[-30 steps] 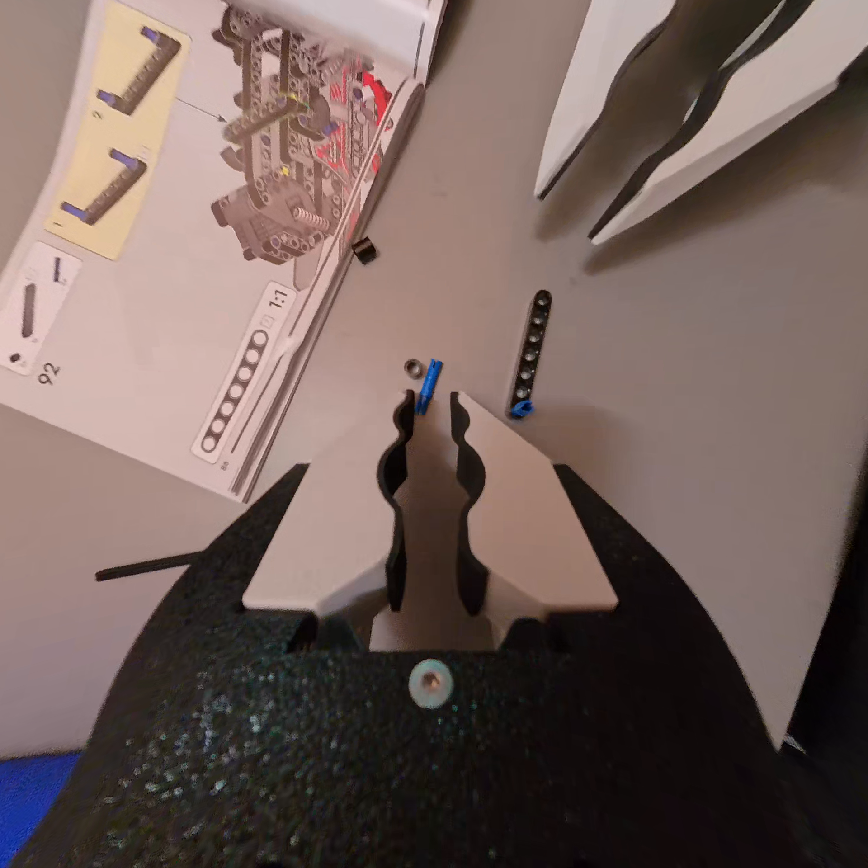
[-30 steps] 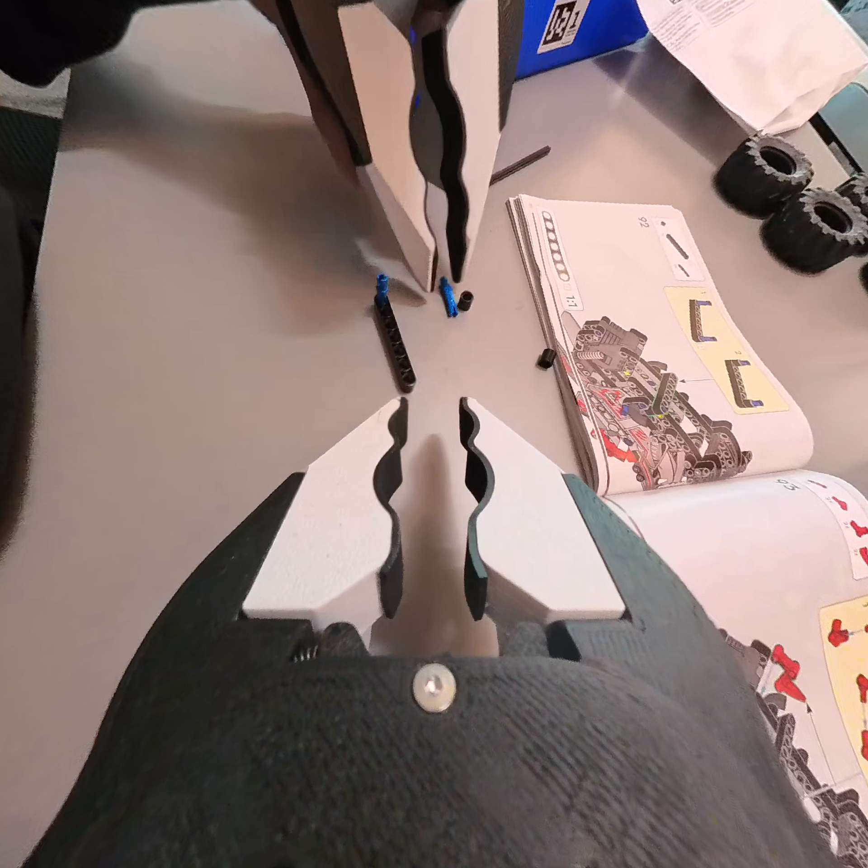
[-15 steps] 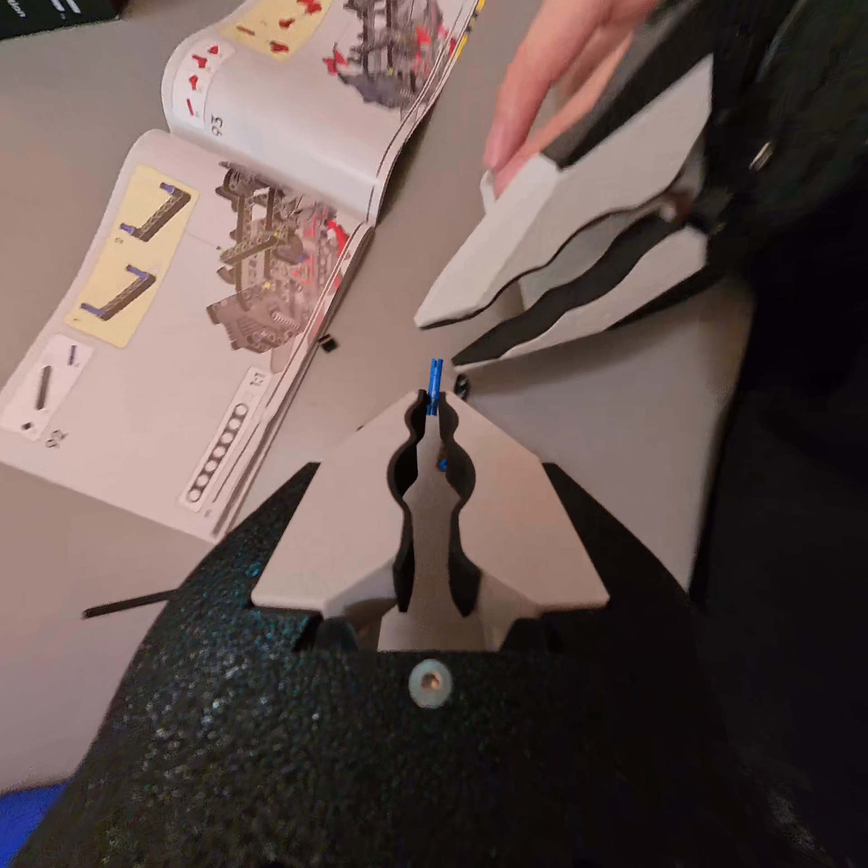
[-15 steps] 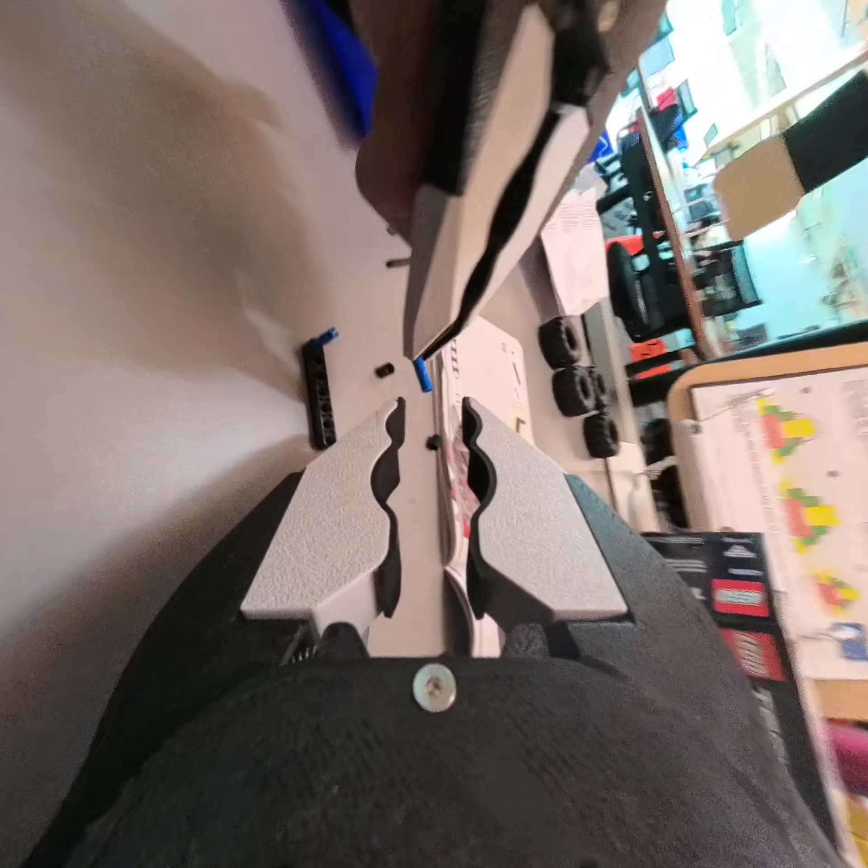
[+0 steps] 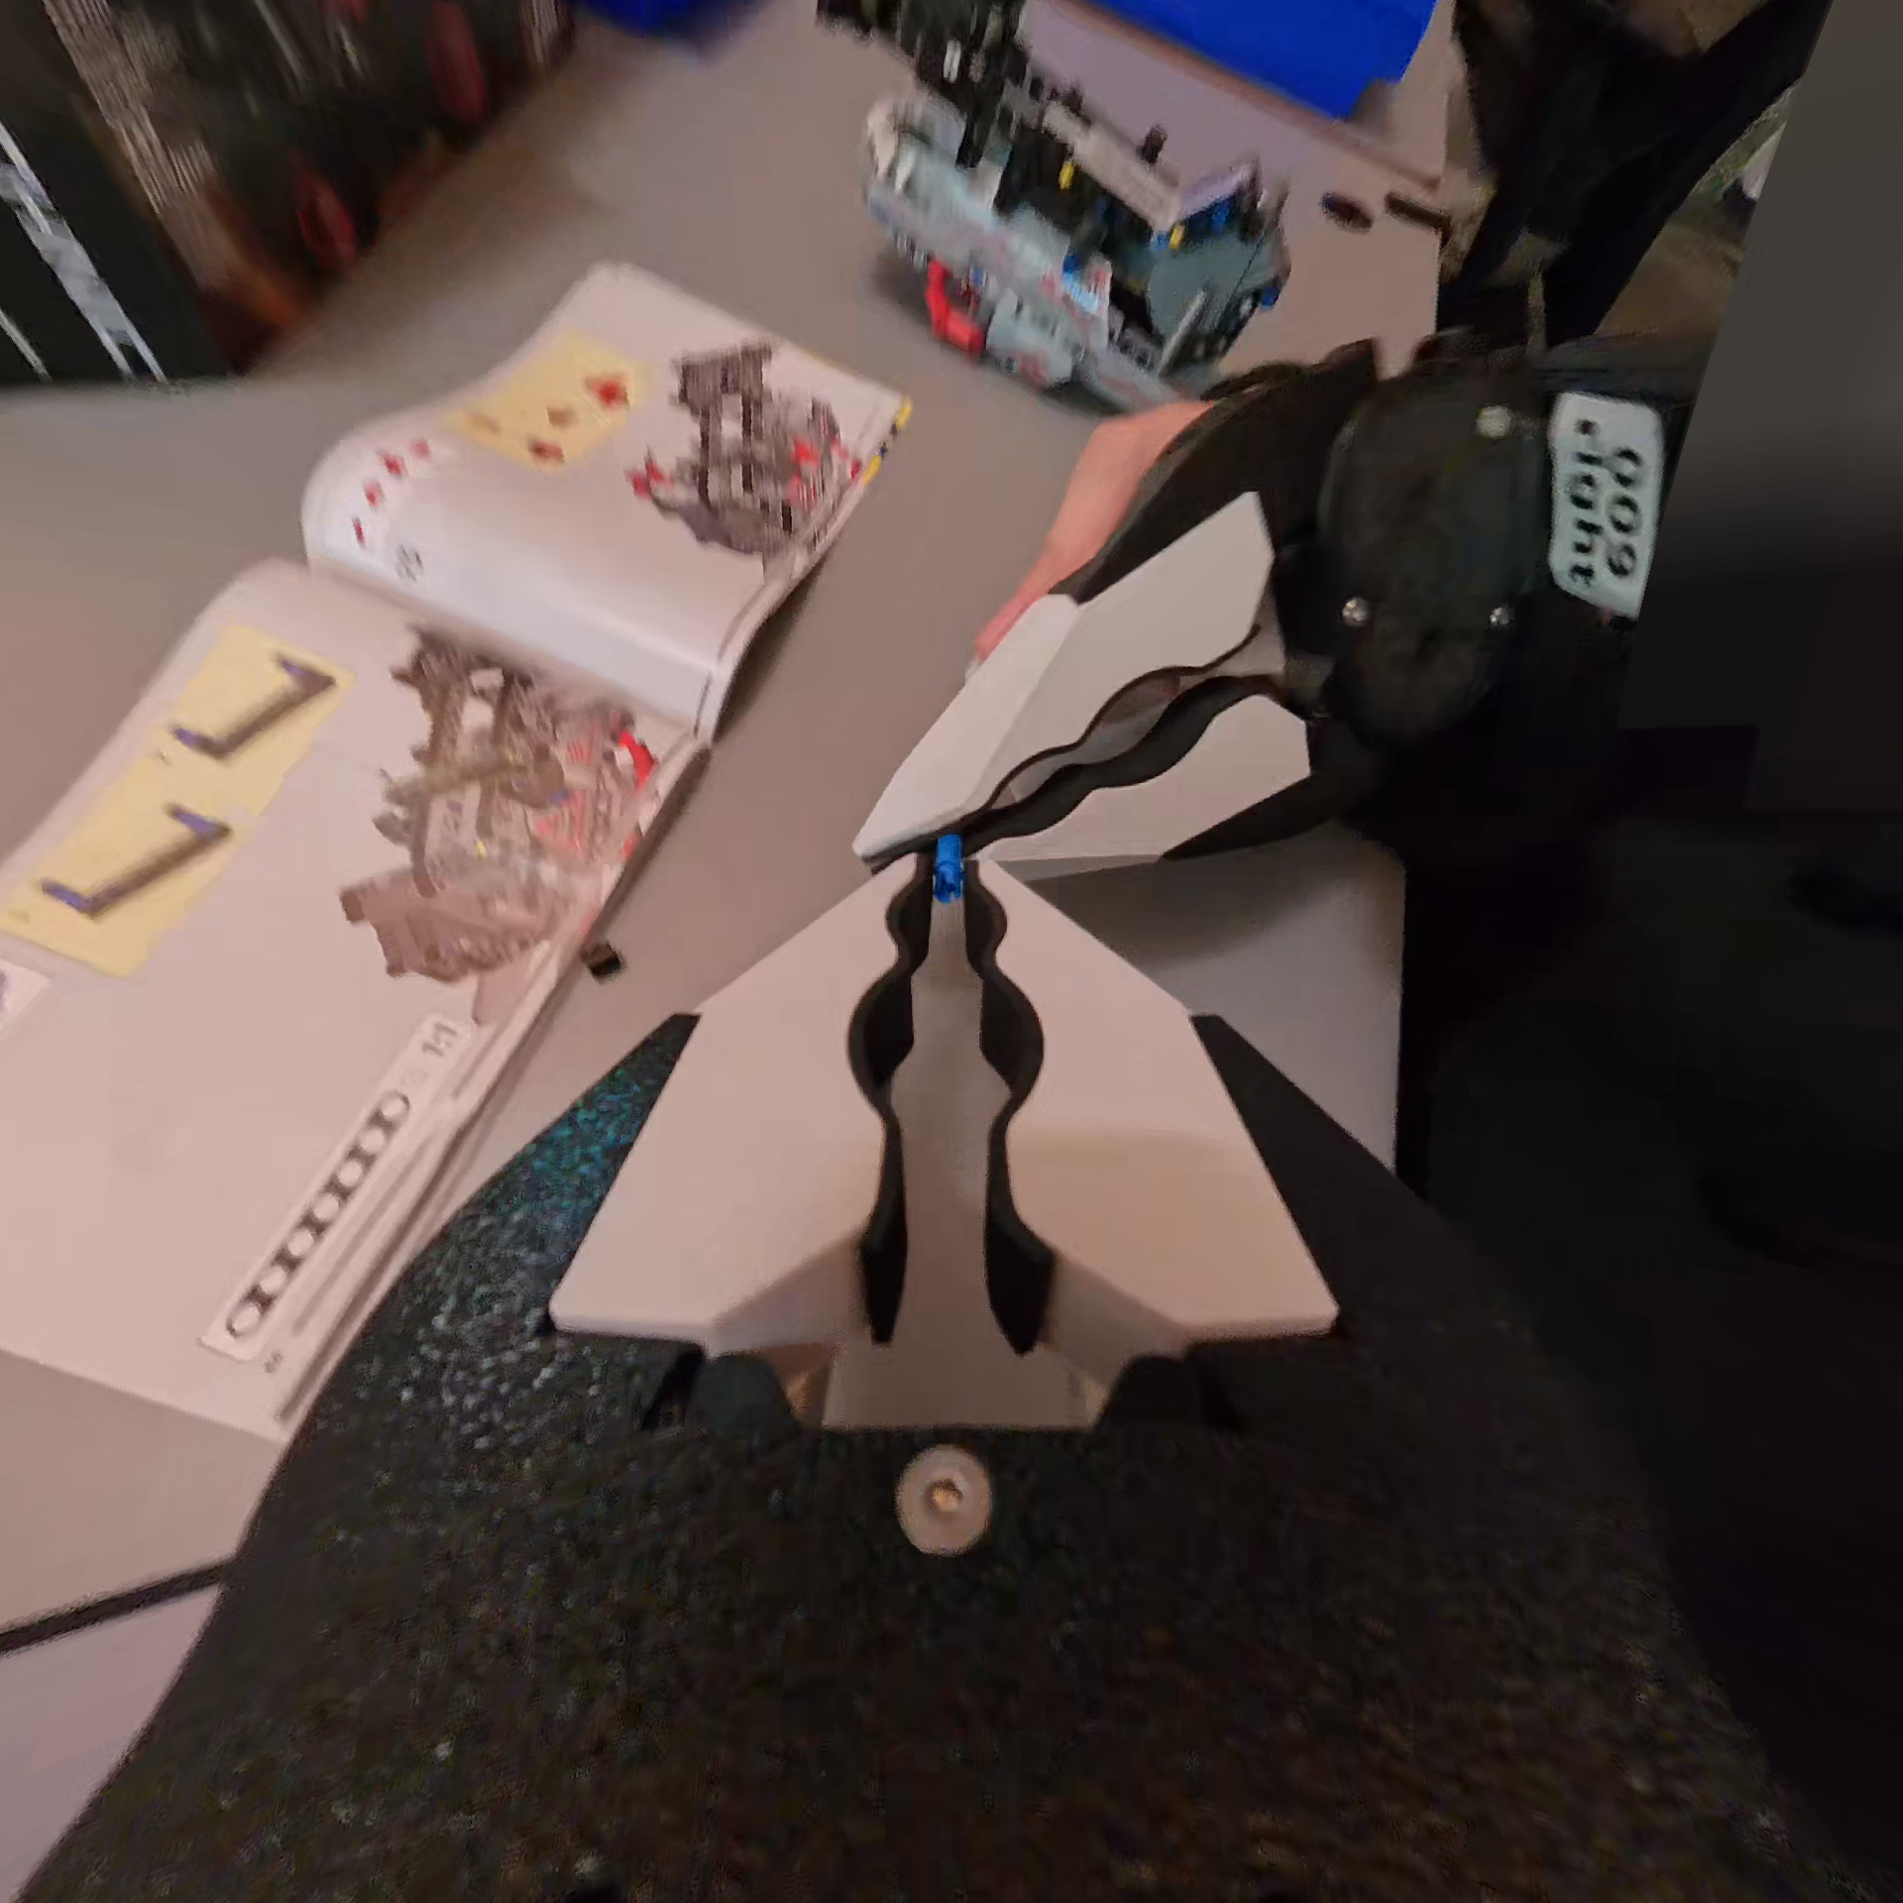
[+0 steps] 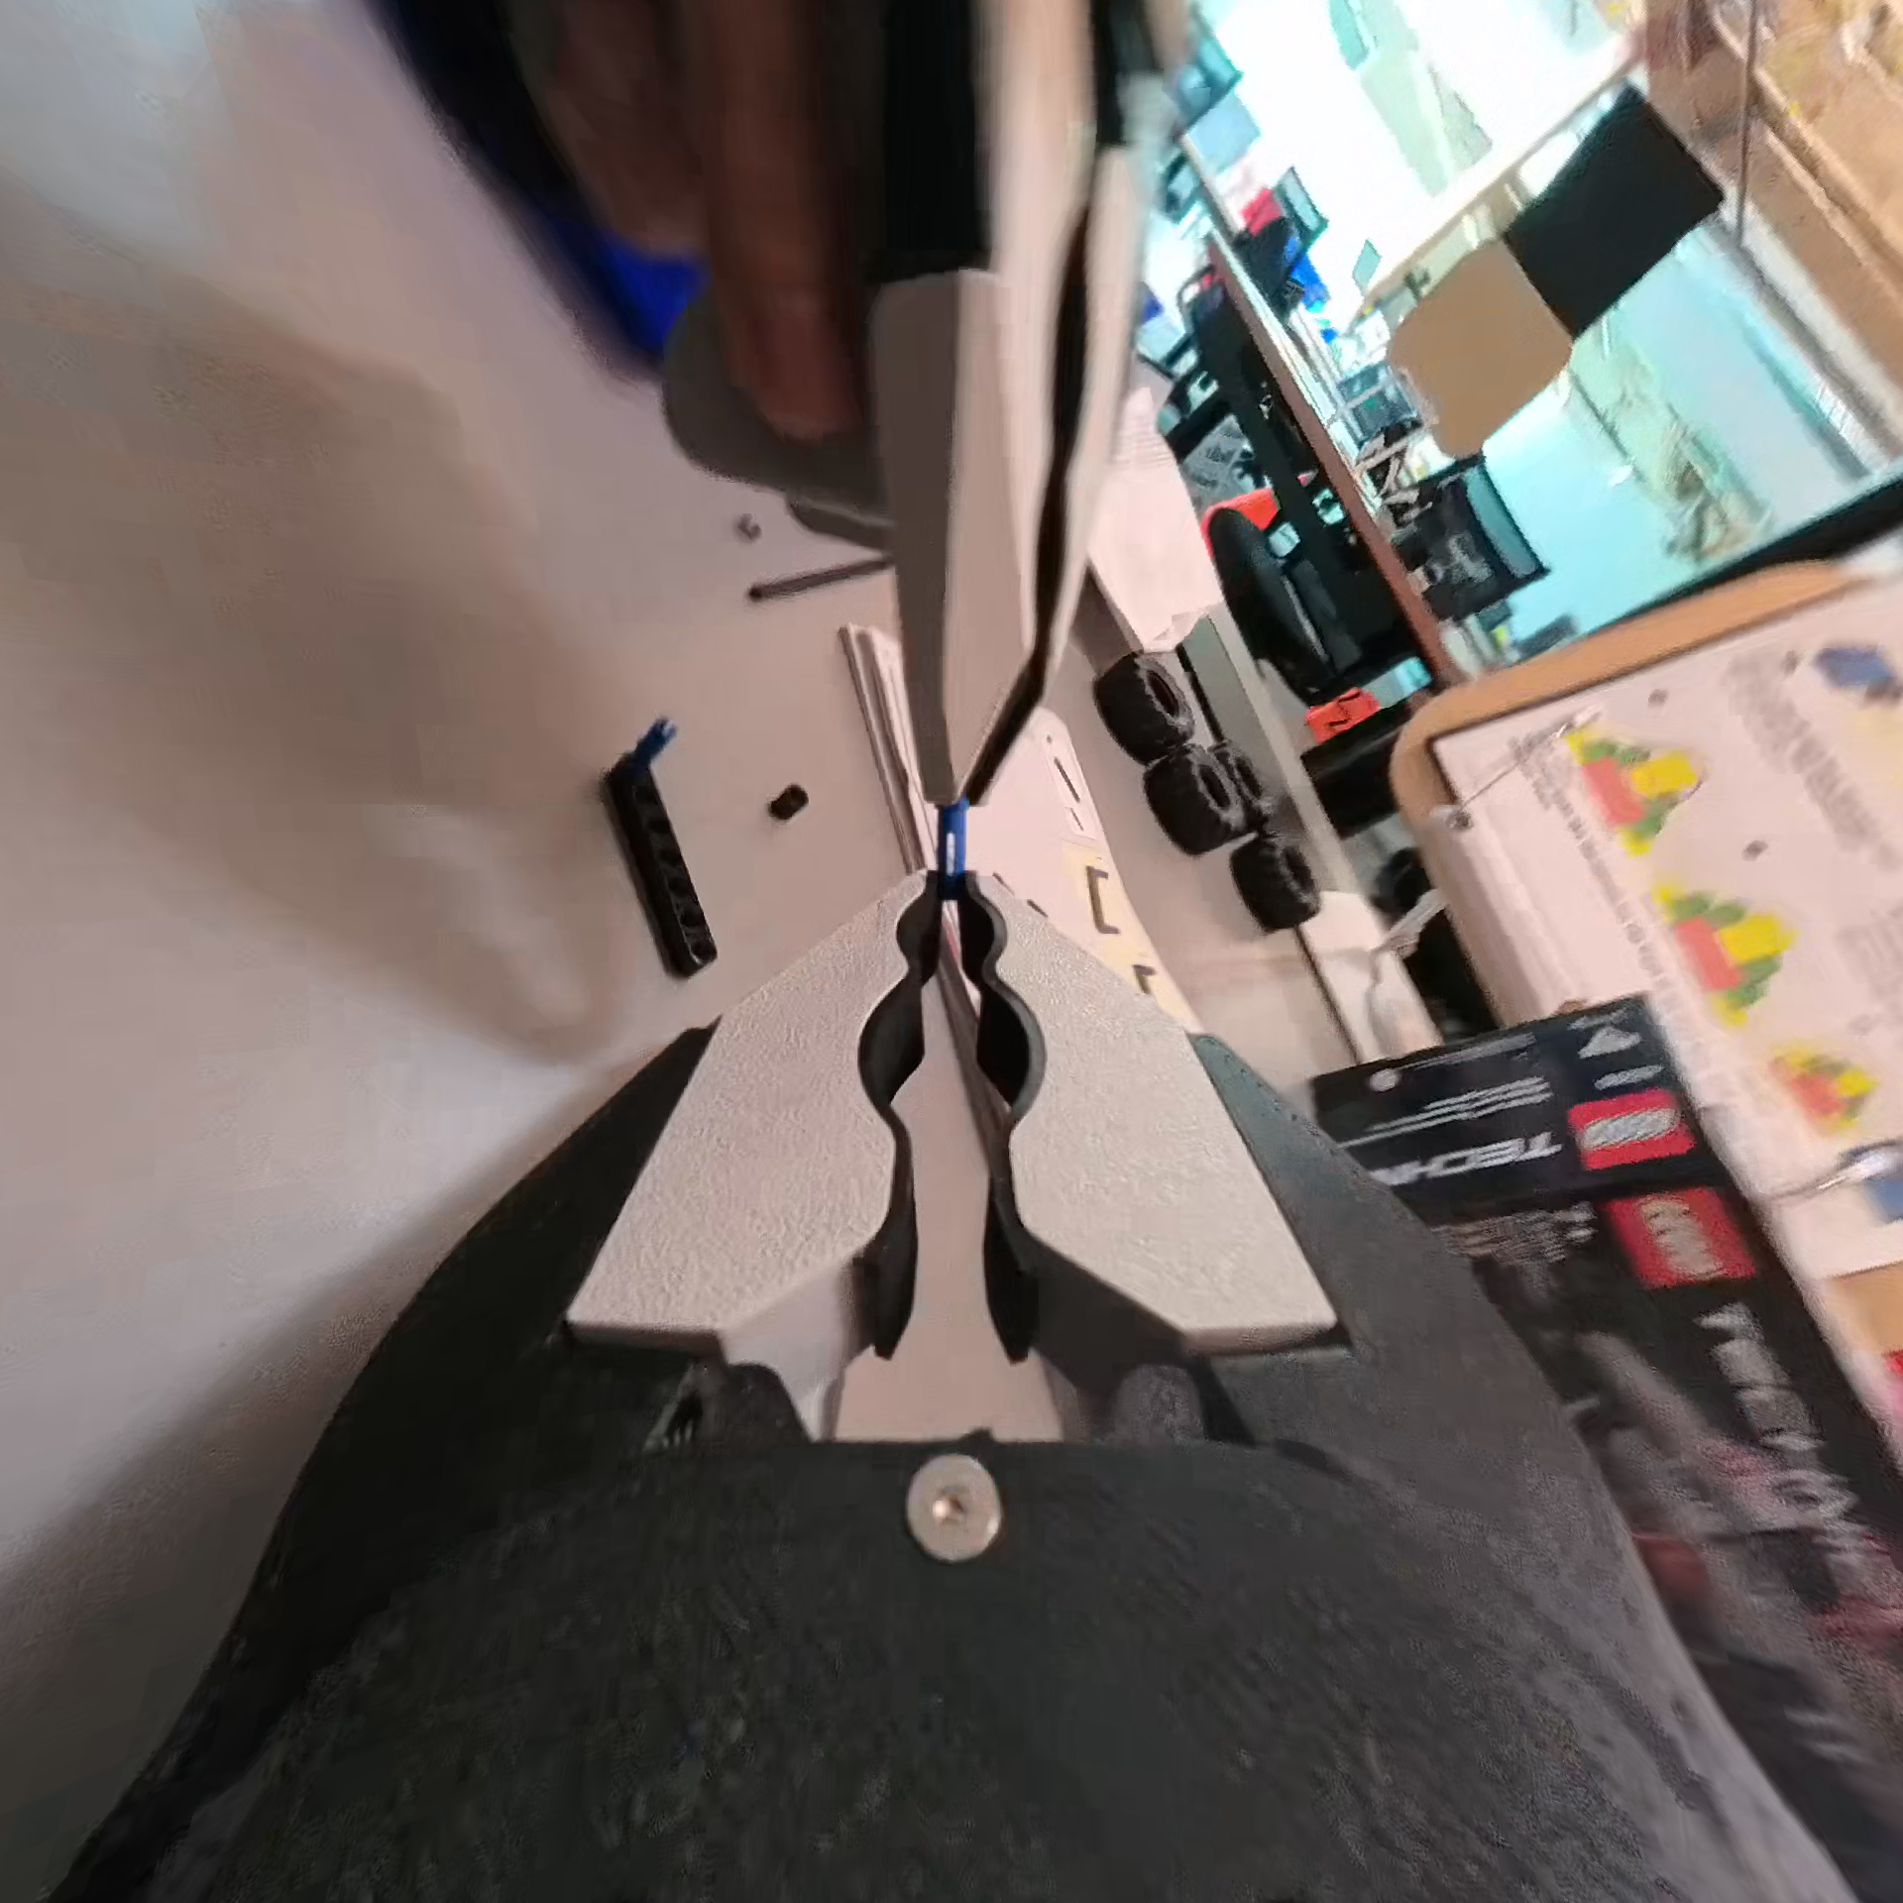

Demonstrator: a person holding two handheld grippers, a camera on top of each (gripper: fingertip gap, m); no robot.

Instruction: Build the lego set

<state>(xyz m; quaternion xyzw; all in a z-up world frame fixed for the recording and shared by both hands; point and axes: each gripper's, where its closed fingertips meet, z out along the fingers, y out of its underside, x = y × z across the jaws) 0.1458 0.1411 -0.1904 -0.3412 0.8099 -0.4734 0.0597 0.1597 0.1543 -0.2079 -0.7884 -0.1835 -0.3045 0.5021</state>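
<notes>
A small blue pin (image 5: 945,873) is held off the grey table between both grippers, tip to tip. My left gripper (image 5: 942,901) is shut on one end of it. My right gripper (image 6: 953,894) is shut on the other end of the blue pin (image 6: 954,839). The right gripper also shows in the left wrist view (image 5: 906,846), coming in from the right with a hand behind it. The left gripper shows in the right wrist view (image 6: 963,791), pointing down from above. A black beam (image 6: 659,865) with a blue pin in its far end lies on the table.
An open instruction booklet (image 5: 360,824) lies to the left. A small black bush (image 6: 788,803), a black axle (image 6: 814,579) and a tiny black piece (image 5: 602,960) lie loose. Black tyres (image 6: 1195,798), a partly built model (image 5: 1081,257) and a black box (image 6: 1545,1153) are nearby.
My left gripper shut on the blue pin and lifted it from the table. My right gripper turned on its side, came up to the pin and shut on its free end.
</notes>
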